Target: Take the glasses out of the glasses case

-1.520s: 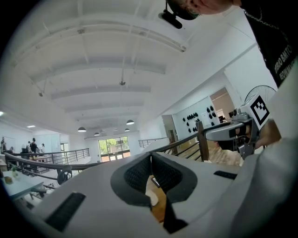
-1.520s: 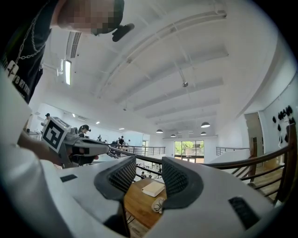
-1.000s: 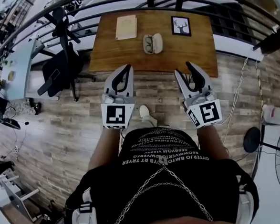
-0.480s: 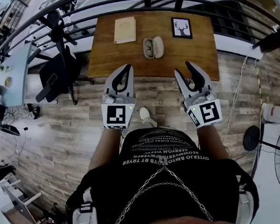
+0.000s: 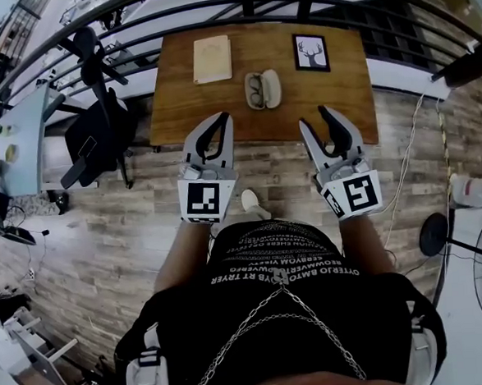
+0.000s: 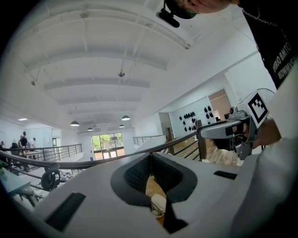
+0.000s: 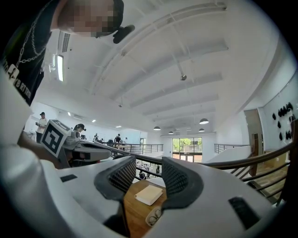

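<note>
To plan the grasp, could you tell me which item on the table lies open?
The glasses case, between book and deer picture; glasses show inside.

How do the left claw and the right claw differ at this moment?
The left claw has its jaws closed with the tips touching, while the right claw has its jaws apart. In the head view the right claw leans inward more than the left claw. Both are empty, both point toward the table, and both are well short of the open glasses case.
</note>
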The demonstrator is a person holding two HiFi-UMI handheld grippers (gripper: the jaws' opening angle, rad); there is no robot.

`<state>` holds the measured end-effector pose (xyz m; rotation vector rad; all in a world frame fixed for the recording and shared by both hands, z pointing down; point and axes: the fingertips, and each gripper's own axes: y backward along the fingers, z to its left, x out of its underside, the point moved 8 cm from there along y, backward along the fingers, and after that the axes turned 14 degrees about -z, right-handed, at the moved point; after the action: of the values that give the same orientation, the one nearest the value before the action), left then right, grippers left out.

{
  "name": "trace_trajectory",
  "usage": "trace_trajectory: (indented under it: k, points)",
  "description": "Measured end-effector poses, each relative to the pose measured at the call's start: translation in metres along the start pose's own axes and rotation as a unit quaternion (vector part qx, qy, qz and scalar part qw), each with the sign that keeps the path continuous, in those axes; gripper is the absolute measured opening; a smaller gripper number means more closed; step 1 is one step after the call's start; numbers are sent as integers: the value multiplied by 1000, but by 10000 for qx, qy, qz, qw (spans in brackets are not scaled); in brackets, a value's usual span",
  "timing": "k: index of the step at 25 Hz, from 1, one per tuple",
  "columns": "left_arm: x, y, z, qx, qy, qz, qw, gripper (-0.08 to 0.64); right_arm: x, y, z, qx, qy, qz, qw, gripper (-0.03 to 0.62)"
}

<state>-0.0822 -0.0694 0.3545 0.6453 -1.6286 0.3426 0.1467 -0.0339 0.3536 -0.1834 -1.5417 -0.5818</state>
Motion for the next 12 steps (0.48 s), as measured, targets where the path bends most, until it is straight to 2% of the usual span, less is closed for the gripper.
trace_trajectory:
  k: [12]
  points:
    - [10, -12, 29, 87, 70, 19, 9999, 29, 8, -34, 7, -26, 34, 58, 10000, 164]
